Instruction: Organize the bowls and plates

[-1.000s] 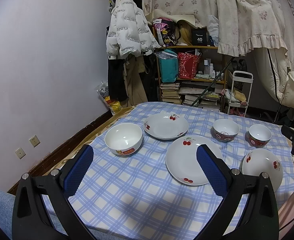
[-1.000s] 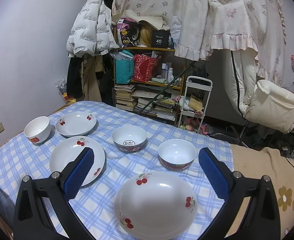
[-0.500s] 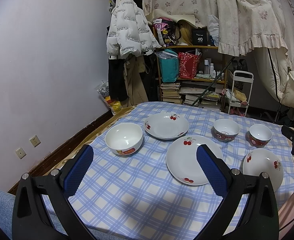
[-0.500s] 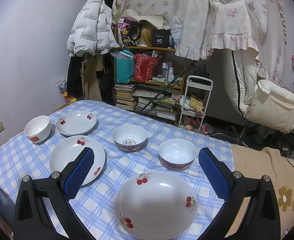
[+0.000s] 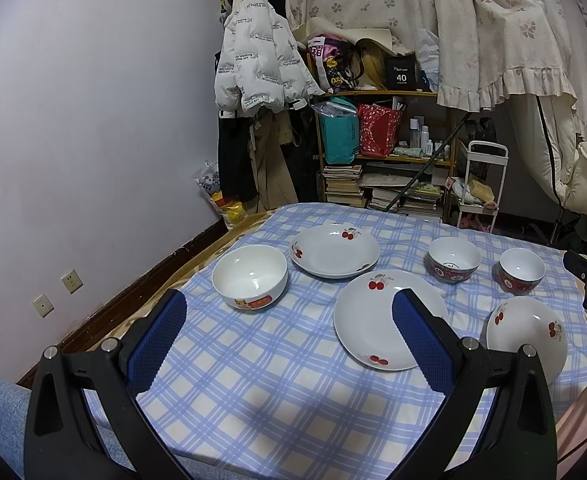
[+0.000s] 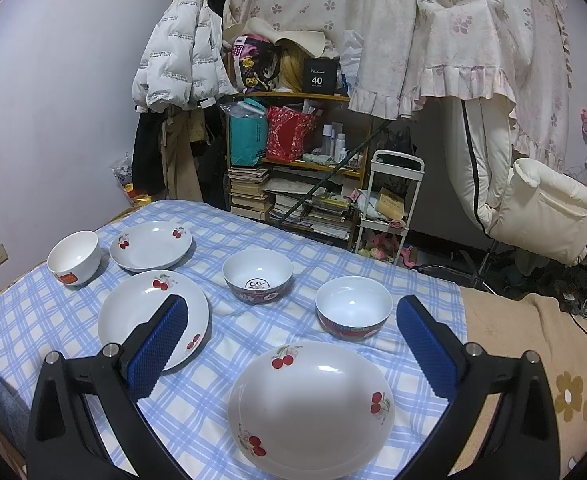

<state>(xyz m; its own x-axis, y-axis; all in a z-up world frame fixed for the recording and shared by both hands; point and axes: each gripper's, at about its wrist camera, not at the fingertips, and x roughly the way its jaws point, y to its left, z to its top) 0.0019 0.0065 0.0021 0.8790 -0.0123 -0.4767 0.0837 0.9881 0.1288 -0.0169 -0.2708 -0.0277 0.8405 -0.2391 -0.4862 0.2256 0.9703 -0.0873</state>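
Nothing has visibly moved since the earlier frames: both tools hang in the same spots above the checked cloth. On the person's left, the left hand-held gripper (image 5: 289, 320) hovers over the near edge of the worktop (image 5: 277, 392), tipped slightly down, its jaws spread wide with nothing between the ribbed blue pads (image 5: 157, 340). Likewise the right hand-held gripper (image 6: 291, 334) floats wide open and empty, aimed over the near deep cherry plate (image 6: 311, 408), a glossy white round dish with red cherry prints. Just left of it lies the flat cherry plate (image 6: 133, 308), smooth and shallow, partly behind the left finger in the right wrist view. Farther back sits the far cherry plate (image 5: 334, 250), a shallow rimmed dish, and just beside it stands the plain white bowl (image 5: 250, 276), glazed ceramic with an orange label on its side. Two smaller bowls stand apart toward the right: the patterned bowl (image 6: 258, 274), white inside with a dark mark at its bottom and a red-blue band outside, and the red-banded bowl (image 6: 354, 306), white inside. All six pieces rest upright and separate on the soft blue-and-white checked fabric.
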